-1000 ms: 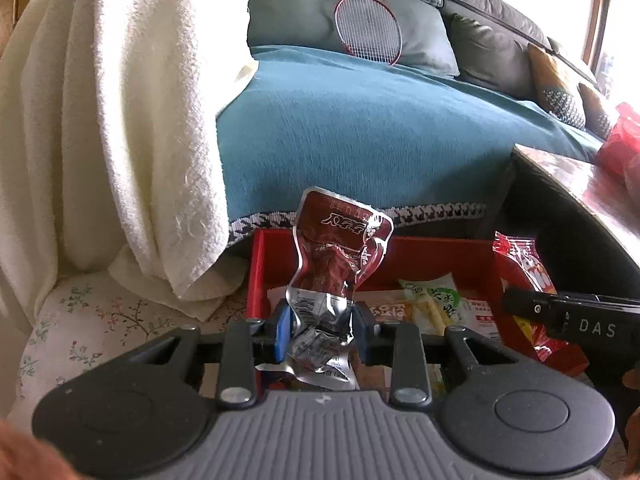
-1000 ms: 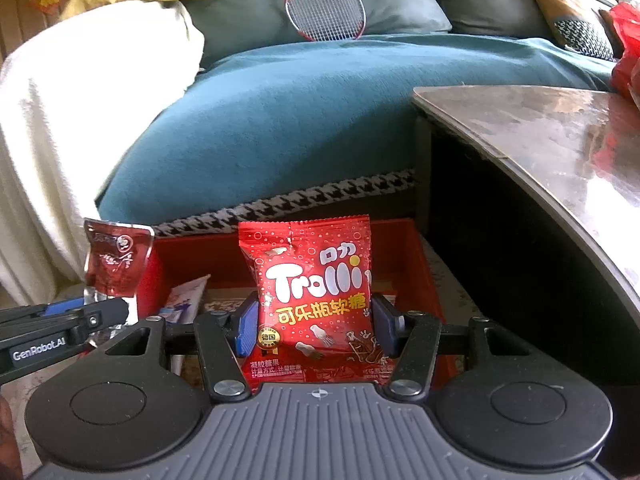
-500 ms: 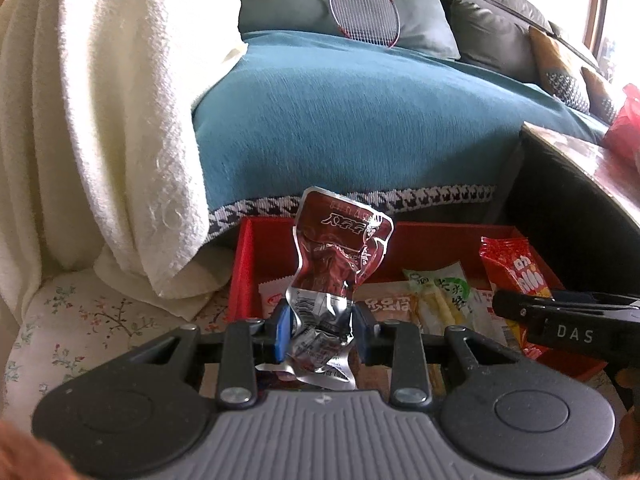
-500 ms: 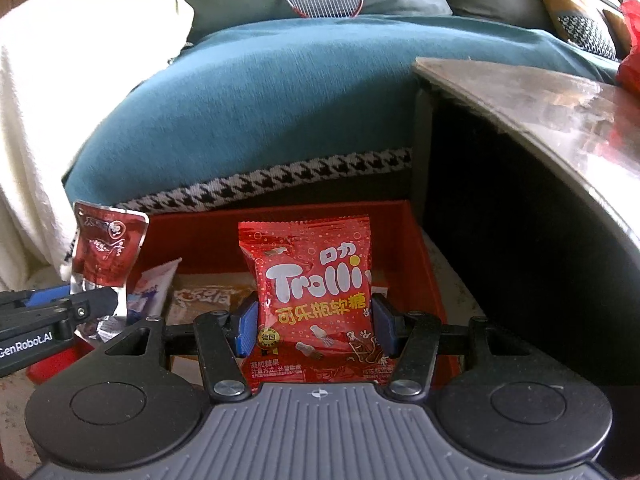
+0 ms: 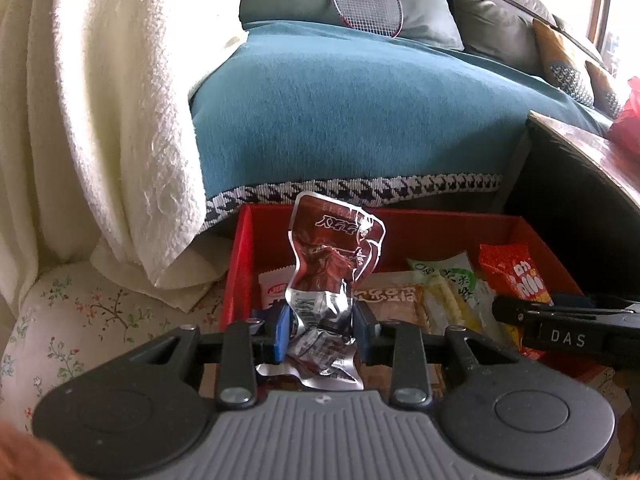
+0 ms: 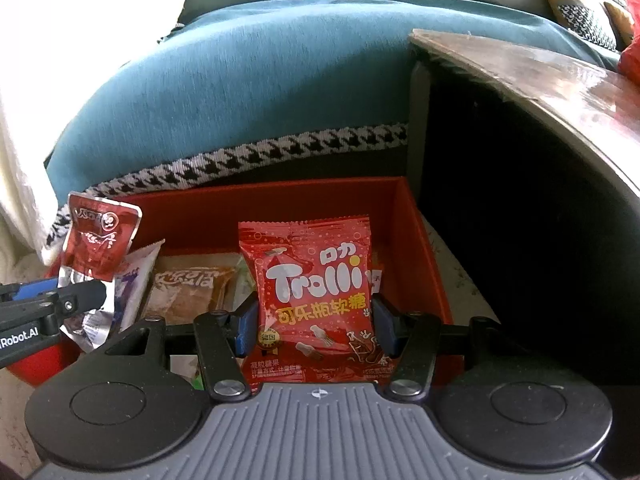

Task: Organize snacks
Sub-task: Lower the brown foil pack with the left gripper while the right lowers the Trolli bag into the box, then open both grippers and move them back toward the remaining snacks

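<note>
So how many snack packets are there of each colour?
Red: 2, a crumpled dark red foil pouch in the left gripper, a bright red Trolli gummy bag in the right gripper
White: 1, a flat white packet
Brown: 1, a flat brown packet
Green: 1, a green-and-white packet
Total: 5 clearly visible

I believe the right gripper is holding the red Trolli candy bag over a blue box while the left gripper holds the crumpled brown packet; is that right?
Not quite: the box is red, not blue, as the right wrist view shows. The rest holds: the right gripper grips the Trolli candy bag over it, and the left gripper holds the crumpled brown packet.
</note>
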